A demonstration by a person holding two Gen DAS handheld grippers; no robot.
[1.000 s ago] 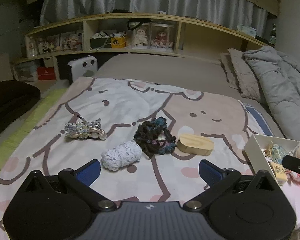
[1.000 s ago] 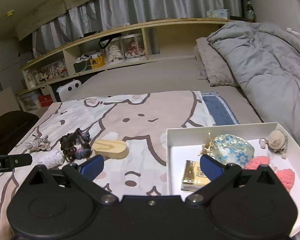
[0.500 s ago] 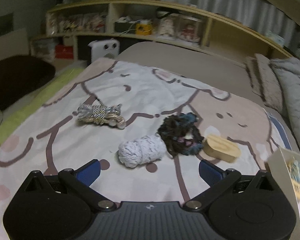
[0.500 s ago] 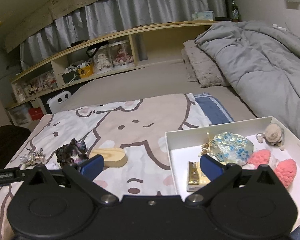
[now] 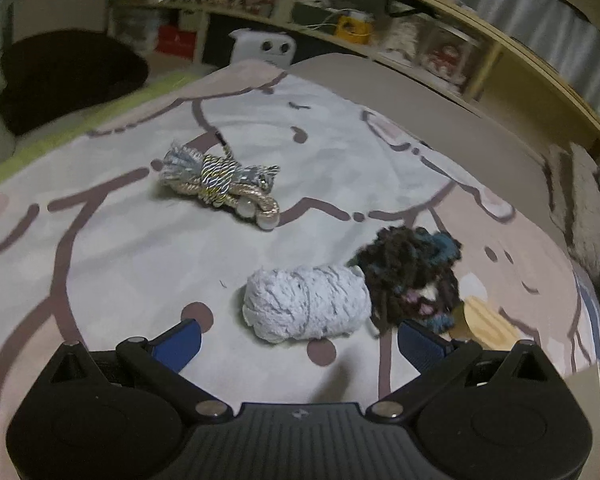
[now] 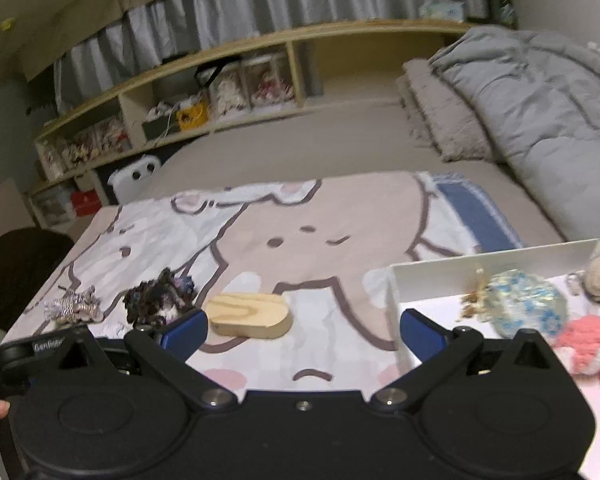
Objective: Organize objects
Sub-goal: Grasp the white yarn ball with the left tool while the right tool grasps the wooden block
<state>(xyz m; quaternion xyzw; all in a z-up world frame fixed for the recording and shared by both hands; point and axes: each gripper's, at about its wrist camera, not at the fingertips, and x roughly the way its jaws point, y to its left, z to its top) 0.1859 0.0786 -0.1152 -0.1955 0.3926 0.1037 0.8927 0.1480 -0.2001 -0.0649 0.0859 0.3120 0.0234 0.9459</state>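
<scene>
The left hand-held gripper (image 5: 299,336) hangs with its jaws spread wide and empty, and the white yarn ball (image 5: 306,306) lies on the bed's cartoon blanket (image 5: 112,264) just ahead of it, roughly centred in the gap, its long axis running across from one finger toward the other. The right hand-held gripper (image 6: 303,330), also open and empty, sits nearer the wooden block (image 6: 253,315) and the white box (image 6: 396,320), so the left looks better placed for the yarn, though a grip along its length may need a turn of the wrist.
</scene>
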